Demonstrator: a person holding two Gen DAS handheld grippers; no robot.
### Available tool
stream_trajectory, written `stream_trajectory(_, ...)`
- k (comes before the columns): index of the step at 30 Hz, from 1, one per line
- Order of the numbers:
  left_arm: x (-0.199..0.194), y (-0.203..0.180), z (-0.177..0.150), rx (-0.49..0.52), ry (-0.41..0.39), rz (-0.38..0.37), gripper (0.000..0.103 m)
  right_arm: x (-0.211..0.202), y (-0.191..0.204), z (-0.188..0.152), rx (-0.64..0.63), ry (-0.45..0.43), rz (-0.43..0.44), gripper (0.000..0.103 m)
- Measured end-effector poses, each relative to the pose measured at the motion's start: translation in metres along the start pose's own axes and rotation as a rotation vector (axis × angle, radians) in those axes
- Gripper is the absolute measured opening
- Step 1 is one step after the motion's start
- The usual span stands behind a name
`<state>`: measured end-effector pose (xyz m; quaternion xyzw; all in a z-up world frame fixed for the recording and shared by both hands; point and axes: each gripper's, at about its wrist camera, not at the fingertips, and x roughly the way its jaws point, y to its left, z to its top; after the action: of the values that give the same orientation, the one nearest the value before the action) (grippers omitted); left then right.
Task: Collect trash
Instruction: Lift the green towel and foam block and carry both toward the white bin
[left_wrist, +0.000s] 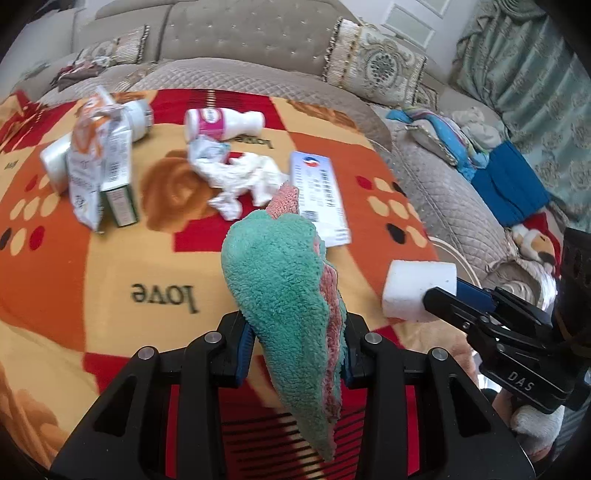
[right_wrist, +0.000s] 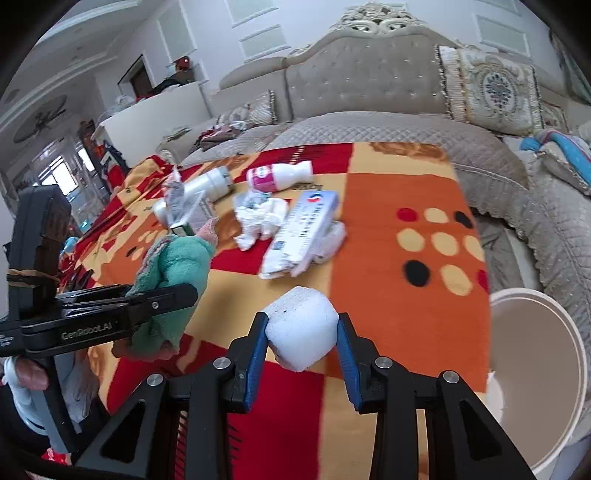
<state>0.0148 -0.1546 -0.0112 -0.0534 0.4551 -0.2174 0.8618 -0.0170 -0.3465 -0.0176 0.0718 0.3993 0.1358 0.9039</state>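
My left gripper (left_wrist: 297, 350) is shut on a fuzzy green and pink cloth (left_wrist: 288, 280), held above the patterned blanket (left_wrist: 110, 280); the same cloth (right_wrist: 177, 266) shows at the left of the right wrist view. My right gripper (right_wrist: 301, 339) is shut on a white foam block (right_wrist: 301, 328), seen too as the foam block (left_wrist: 417, 288) at the right of the left wrist view. Trash lies on the blanket farther back: crumpled white tissue (left_wrist: 240, 181), a white bottle with a pink label (left_wrist: 221, 123), a flat white box (left_wrist: 319, 194) and a torn carton (left_wrist: 99, 158).
A white bin (right_wrist: 546, 373) stands open at the right, beside the blanket's edge. A grey quilted sofa (right_wrist: 369, 85) with patterned cushions runs behind. Blue cloths (left_wrist: 506, 184) and a stuffed toy (left_wrist: 535, 243) lie on the sofa at the right.
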Motion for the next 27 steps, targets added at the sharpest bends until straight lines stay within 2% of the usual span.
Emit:
stream_trajectory(15,0.022,-0.082,0.004,0.119,0.039,-0.083,0.034,-0.035,-0.058,-0.016,0.084,-0.036,-0.115,0.035)
stream_trajectory(27,0.055,-0.162,0.007,0.21,0.091,-0.166,0.034,-0.065,-0.131,-0.039,0.204,-0.042,-0.247,0.035)
